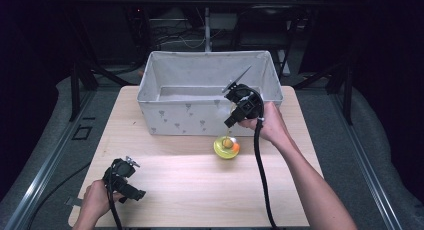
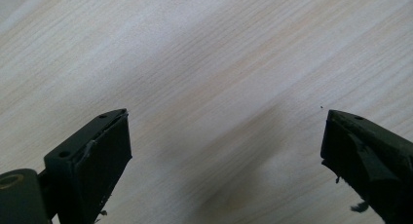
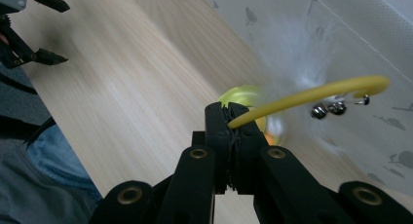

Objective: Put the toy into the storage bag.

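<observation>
A yellow rattle-like toy point(image 1: 226, 147) with an orange ball on it hangs or rests just in front of the white fabric bin point(image 1: 200, 117). My right gripper point(image 1: 229, 126) points down at it from above. In the right gripper view the jaws point(image 3: 229, 112) are shut on the toy's thin curved yellow handle point(image 3: 311, 92), from which small silver bells point(image 3: 327, 108) dangle; the toy's round body is blurred behind the jaws. My left gripper point(image 1: 136, 179) sits low at the table's front left, open, with bare wood between its jaws point(image 2: 226, 131).
The bin stands at the back middle of the light wooden table point(image 1: 200, 185), its printed wall point(image 3: 341, 39) close beside the toy. Dark frames and cables stand behind the table. A person's forearms come in from the front edge.
</observation>
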Available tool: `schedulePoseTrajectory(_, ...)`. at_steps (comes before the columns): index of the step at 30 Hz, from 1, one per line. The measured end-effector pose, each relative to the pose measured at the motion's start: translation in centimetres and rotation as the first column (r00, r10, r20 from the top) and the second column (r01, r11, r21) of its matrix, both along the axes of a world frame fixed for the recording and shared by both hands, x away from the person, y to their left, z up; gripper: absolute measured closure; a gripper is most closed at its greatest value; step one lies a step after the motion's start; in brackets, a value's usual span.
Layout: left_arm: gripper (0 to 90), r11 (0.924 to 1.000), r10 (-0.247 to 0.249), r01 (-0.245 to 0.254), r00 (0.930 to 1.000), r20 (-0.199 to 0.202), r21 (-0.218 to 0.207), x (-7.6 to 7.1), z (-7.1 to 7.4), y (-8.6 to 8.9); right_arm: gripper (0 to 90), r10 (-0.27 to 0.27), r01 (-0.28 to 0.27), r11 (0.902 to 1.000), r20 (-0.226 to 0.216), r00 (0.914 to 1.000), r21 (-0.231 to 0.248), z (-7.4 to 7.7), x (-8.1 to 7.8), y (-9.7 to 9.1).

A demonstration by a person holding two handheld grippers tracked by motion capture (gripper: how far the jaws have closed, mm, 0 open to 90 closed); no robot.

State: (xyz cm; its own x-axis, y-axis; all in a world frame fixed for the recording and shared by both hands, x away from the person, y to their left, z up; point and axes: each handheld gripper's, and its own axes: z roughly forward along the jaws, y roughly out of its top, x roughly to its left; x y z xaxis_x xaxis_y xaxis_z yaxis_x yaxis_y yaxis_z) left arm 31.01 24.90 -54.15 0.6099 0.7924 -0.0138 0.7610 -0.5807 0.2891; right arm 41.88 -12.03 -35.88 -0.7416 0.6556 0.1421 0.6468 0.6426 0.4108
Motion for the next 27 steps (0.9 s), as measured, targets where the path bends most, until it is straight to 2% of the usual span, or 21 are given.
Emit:
schedulePoseTrajectory(3,2.6,0.9999,-0.011,0.011,0.9999,-0.012,0.007,0.0,-0.2,-0.1,88.4,0.01,-0.01,0.9999,0.002,0.9999,0.005,0.4,-0.2,-0.1)
schedulePoseTrajectory(6,1.6,1.0,-0.009,0.009,1.0,0.002,0.001,0.1,-0.2,0.1,88.4,0.019,-0.019,0.9997,0.004,0.9998,0.013,0.8,-0.4,-0.2)
schedulePoseTrajectory(9,0.9,1.0,-0.006,0.006,1.0,-0.007,-0.003,0.2,-0.3,0.2,88.4,0.028,-0.028,0.9996,0.005,0.9996,0.01,1.4,-0.4,-0.4)
schedulePoseTrajectory(10,0.5,0.9999,-0.014,0.014,0.9999,-0.002,0.002,0.2,-0.4,0.2,88.5,0.021,-0.021,0.9995,0.008,0.9998,0.022,1.6,-0.5,-0.4)
schedulePoseTrajectory(11,0.4,0.9996,-0.028,0.028,0.9996,0.004,0.005,0.2,-0.4,0.2,88.5,0.034,-0.034,0.9994,0.006,0.9994,0.006,1.8,-0.4,-0.5)
schedulePoseTrajectory(12,0.4,0.9993,-0.037,0.037,0.9993,0.009,0.001,0.2,-0.4,0.1,88.5,0.032,-0.032,0.9993,0.003,0.9995,0.018,1.9,-0.4,-0.6)
schedulePoseTrajectory(16,0.3,0.9984,-0.053,0.052,0.9984,0.02,0.021,0.0,-0.3,0.2,88.4,0.041,-0.041,0.9992,-0.01,0.9991,0.003,2.2,-0.3,-1.1)
schedulePoseTrajectory(18,0.4,0.9983,-0.053,0.053,0.9983,0.025,0.025,-0.1,-0.3,0.3,88.4,0.046,-0.046,0.9989,-0.017,0.9988,-0.013,2.4,-0.2,-1.3)
schedulePoseTrajectory(27,0.2,0.9985,-0.048,0.047,0.9983,0.032,0.028,0.1,-0.3,0.5,88.4,0.072,-0.072,0.9971,-0.021,0.9972,-0.025,3.6,0.0,-1.1)
